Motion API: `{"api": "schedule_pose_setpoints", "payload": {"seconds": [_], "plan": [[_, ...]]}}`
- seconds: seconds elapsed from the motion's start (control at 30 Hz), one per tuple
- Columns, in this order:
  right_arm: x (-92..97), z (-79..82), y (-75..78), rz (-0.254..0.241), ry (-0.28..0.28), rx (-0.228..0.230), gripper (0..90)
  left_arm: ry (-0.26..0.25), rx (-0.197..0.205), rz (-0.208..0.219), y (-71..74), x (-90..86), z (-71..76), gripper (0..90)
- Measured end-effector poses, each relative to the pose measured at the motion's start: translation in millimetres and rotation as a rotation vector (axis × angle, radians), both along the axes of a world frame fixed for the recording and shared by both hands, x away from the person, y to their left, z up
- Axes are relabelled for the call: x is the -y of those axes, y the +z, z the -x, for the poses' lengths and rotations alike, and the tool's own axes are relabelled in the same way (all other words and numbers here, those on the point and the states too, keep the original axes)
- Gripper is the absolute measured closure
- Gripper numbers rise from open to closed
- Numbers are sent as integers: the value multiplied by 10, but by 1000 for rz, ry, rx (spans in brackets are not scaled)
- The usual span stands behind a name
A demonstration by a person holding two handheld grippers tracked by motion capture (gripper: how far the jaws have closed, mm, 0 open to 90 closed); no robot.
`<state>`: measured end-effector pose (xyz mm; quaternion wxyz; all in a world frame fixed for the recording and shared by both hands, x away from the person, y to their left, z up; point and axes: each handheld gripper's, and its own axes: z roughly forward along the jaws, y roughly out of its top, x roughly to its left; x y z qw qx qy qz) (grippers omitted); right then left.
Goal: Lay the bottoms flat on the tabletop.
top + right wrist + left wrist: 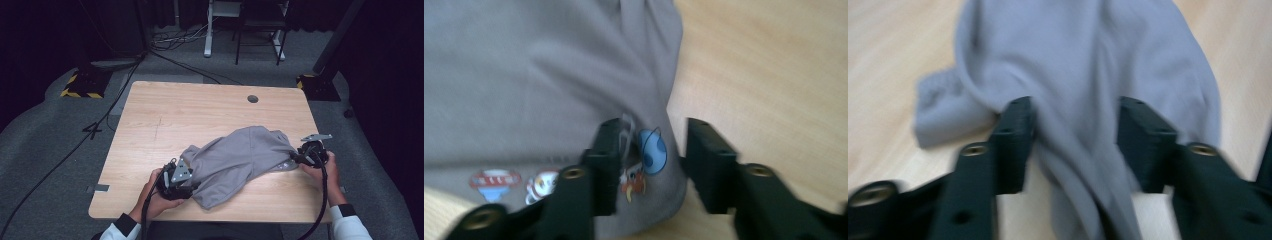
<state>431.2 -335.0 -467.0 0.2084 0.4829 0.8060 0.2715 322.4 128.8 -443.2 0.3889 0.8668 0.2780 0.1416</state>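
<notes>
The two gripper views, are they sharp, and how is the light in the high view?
Left gripper view: grey garment and jaws smeared by motion blur. Right gripper view: soft too, cartoon prints still readable. High view: table evenly lit, surroundings dark.

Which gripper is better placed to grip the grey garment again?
Left, probably: the left gripper has a fold of the crumpled grey fabric garment between its open jaws; the right gripper straddles only the printed edge.
</notes>
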Motion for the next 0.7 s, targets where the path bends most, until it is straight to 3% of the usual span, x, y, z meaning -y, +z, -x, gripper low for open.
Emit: {"api": "schedule_pose_setpoints", "payload": {"seconds": [0.03,0.1,0.13,0.2,0.3,0.33,0.4,0.5,0.63,0.7], "plan": [[1,0,30,-22,13,10,515,10,6,26,32,-11,-50,349],[-13,-23,85,-46,2,36,457,19,12,61,93,-5,-199,336],[-22,-40,111,-63,13,54,458,19,10,66,117,19,-288,321],[-53,-89,141,-47,5,91,450,28,-8,60,139,109,-552,306],[-85,-226,119,-60,-2,92,441,31,-38,20,89,286,-902,283],[-92,-276,97,-49,-15,94,444,36,-64,22,52,356,-1018,283],[-110,-367,30,-13,-31,104,451,38,-91,-23,-32,505,-1217,288],[-111,-484,-65,-10,-46,74,451,82,-125,-72,-151,672,-1461,327],[-80,-584,-57,-32,-91,88,454,146,-169,-106,-290,774,-1678,349],[-87,-622,-92,-22,-88,85,452,144,-185,-130,-350,810,-1715,383]]}}
